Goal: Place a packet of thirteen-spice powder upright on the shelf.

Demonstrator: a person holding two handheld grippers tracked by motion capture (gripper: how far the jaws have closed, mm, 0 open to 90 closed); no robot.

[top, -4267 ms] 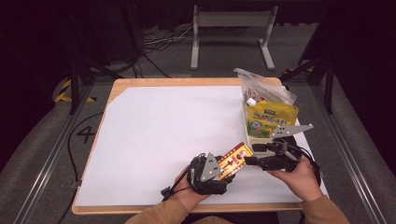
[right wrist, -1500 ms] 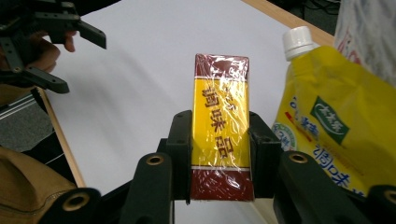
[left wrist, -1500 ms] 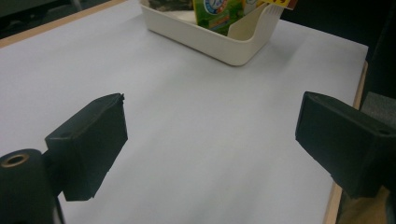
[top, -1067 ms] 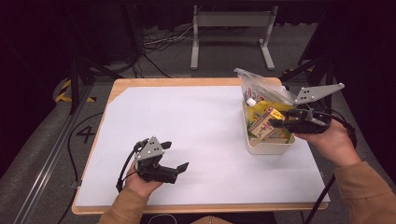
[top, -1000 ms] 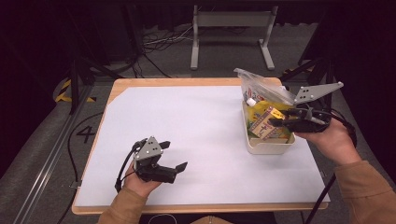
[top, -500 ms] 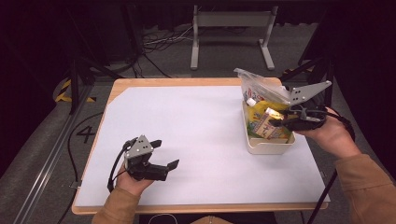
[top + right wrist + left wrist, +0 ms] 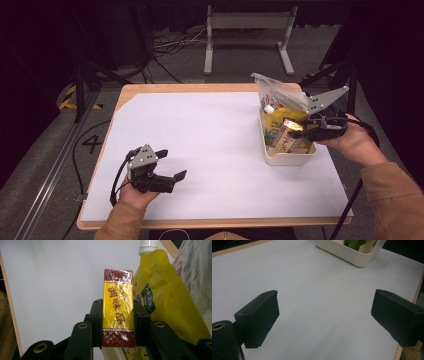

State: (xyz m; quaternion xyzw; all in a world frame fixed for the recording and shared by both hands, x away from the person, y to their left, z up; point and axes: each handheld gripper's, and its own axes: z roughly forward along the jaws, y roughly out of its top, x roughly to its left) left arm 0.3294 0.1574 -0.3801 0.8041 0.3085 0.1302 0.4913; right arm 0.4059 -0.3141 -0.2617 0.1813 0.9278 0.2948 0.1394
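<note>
Now right claw [image 7: 117,315] grips packet [image 7: 118,307]

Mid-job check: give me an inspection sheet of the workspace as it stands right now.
Surface: white sheet over a wooden table, bare apart from the tub.
Job's things: red-and-yellow packet held over the cream tub; yellow pouch and clear bag in the tub.
Clutter: nothing seen.
Grippers: right hand-held gripper shut on the packet; left hand-held gripper open, holding nothing, above the sheet.
Cables: black cable trails from the left gripper; more on the floor behind.
Surroundings: dark floor, grey metal stand.
</note>
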